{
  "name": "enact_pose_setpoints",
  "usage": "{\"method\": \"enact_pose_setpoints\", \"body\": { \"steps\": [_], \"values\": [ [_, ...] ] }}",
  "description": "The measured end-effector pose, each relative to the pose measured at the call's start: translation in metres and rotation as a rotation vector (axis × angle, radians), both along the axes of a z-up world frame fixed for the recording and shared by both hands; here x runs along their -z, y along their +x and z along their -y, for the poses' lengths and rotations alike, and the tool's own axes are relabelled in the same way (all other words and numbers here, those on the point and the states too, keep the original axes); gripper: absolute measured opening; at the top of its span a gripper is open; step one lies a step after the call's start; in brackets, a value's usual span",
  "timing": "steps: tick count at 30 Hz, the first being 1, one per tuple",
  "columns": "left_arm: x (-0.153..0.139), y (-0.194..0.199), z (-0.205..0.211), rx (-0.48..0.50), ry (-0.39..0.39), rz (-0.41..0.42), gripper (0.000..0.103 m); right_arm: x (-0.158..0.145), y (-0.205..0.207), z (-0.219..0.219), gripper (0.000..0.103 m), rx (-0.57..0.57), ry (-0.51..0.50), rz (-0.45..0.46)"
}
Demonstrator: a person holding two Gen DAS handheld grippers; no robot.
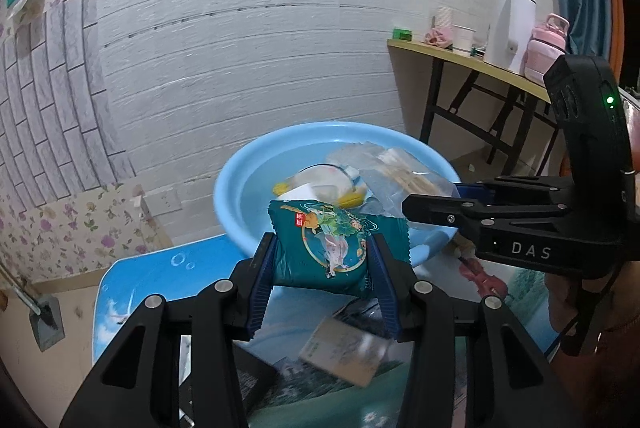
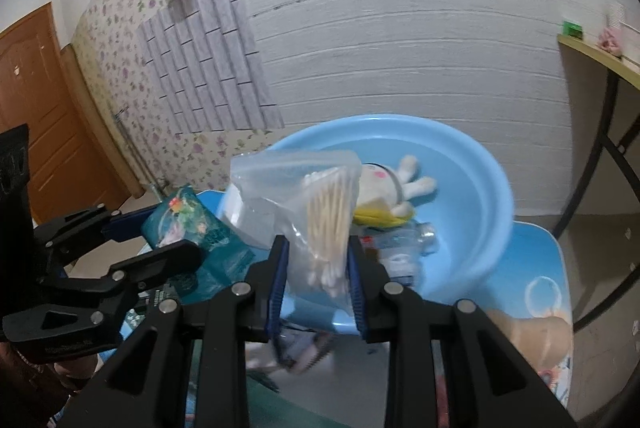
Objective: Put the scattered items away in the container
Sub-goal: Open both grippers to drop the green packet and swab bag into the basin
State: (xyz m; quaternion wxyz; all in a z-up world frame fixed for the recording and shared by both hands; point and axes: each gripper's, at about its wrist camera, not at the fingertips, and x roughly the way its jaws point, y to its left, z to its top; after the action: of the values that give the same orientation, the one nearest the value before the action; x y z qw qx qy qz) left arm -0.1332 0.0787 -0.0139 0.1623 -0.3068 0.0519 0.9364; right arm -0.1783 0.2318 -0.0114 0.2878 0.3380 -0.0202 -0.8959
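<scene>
While both of my hands carry something toward the blue basin [image 1: 236,184], the job looks partly done. On my left, the left gripper [image 1: 322,252] has its jaws set narrow around a teal snack packet [image 1: 332,240], pads pressing its sides, held up just in front of the basin's near rim. To its right, the right gripper [image 2: 316,268] is clamped tight on a clear bag of cotton swabs [image 2: 320,212], which hangs over the basin's near edge.

Already inside the basin lie a white and yellow plush toy [image 2: 396,188] and some small clear-wrapped things I cannot identify. Neither held item has been released yet. Below the left gripper, on the picture-printed tabletop [image 1: 132,288], I judge at least a blurred card or box [image 1: 344,352] and a dark flat item [image 1: 252,384] remain to be gathered.

Only the left view shows that leftover clutter clearly, plus a side table [image 1: 460,58] with a white kettle [image 1: 510,28] and a pink flask [image 1: 546,44]. Only the right view shows the plush toy's paws, the basin's far interior, and a brown door [image 2: 40,108].
</scene>
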Motion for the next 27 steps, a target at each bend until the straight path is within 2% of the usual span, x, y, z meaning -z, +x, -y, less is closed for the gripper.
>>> {"method": "enact_pose_setpoints", "body": {
  "steps": [8, 21, 24, 27],
  "values": [
    [0.003, -0.014, -0.031, 0.048, -0.033, 0.002, 0.045, 0.002, -0.006, -0.027, 0.028, 0.087, 0.021, -0.007],
    [0.015, -0.039, -0.049, 0.055, -0.065, 0.028, 0.046, 0.010, -0.021, -0.038, 0.028, 0.110, -0.004, 0.000],
    [0.016, -0.042, -0.051, 0.052, -0.073, 0.024, 0.050, 0.012, -0.024, -0.038, 0.029, 0.105, -0.018, 0.004],
    [0.017, -0.044, -0.052, 0.049, -0.067, 0.027, 0.060, 0.014, -0.026, -0.041, 0.030, 0.093, -0.050, 0.011]
  ]
}}
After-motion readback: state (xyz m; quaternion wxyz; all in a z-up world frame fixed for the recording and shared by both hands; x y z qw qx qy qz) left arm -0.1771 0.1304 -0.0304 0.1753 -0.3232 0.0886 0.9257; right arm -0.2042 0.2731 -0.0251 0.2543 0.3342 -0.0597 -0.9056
